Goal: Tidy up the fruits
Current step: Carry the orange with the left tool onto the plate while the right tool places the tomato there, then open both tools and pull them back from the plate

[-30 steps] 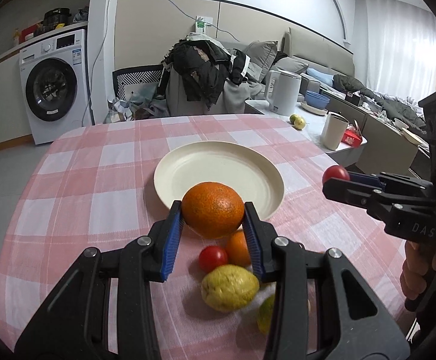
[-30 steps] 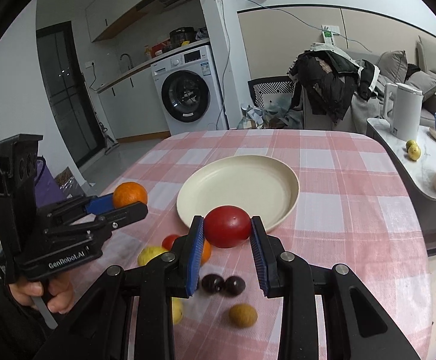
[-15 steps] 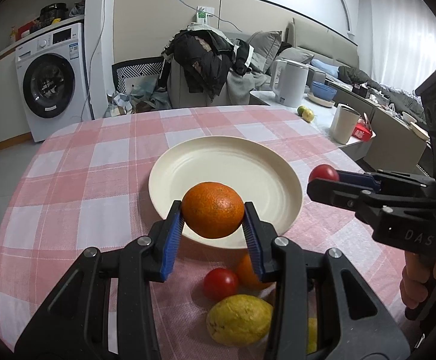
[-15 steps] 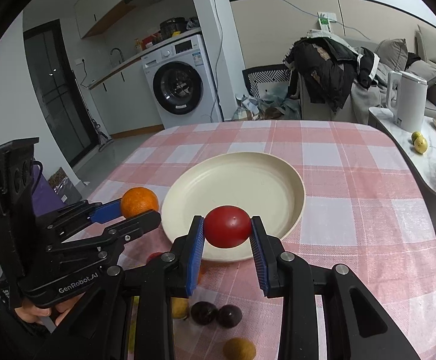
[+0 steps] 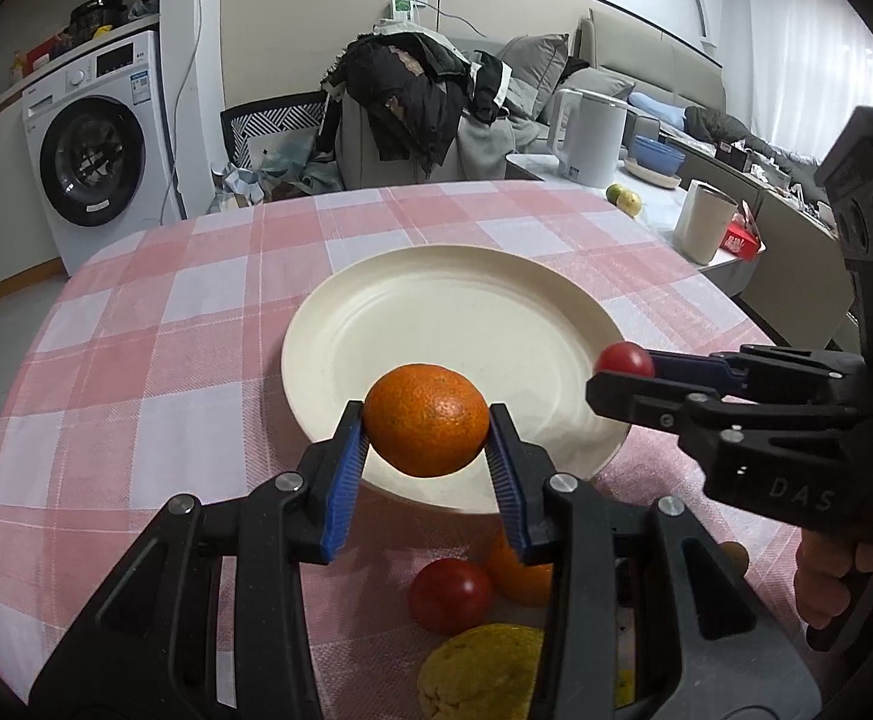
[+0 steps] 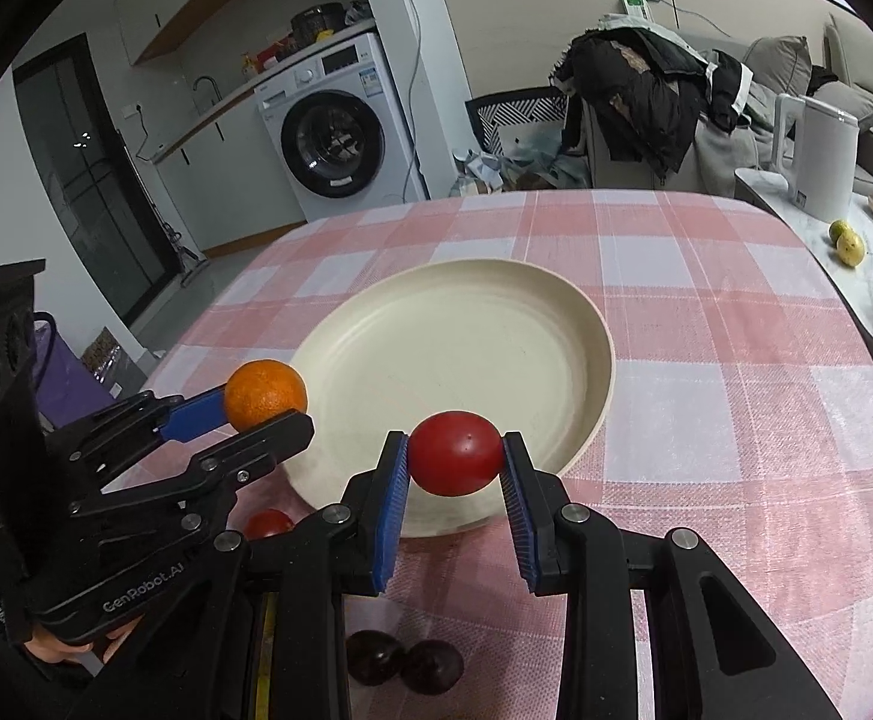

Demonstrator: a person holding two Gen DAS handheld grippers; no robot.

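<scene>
My left gripper (image 5: 427,438) is shut on an orange (image 5: 426,419) and holds it over the near rim of the cream plate (image 5: 454,324). It also shows in the right wrist view (image 6: 268,405) with the orange (image 6: 265,393). My right gripper (image 6: 454,465) is shut on a red tomato (image 6: 454,459) above the plate's near rim (image 6: 556,360). It shows in the left wrist view (image 5: 622,372) with the tomato (image 5: 624,359). The plate holds nothing.
Loose fruit lies on the pink checked cloth near me: a red tomato (image 5: 449,594), an orange (image 5: 517,570), a yellow lemon (image 5: 484,669), and two dark plums (image 6: 403,663). A side table with a kettle (image 6: 814,159) stands at the right.
Both grippers have moved forward with their fruit, from over the loose fruit to over the plate's near rim. The grips have not changed.
</scene>
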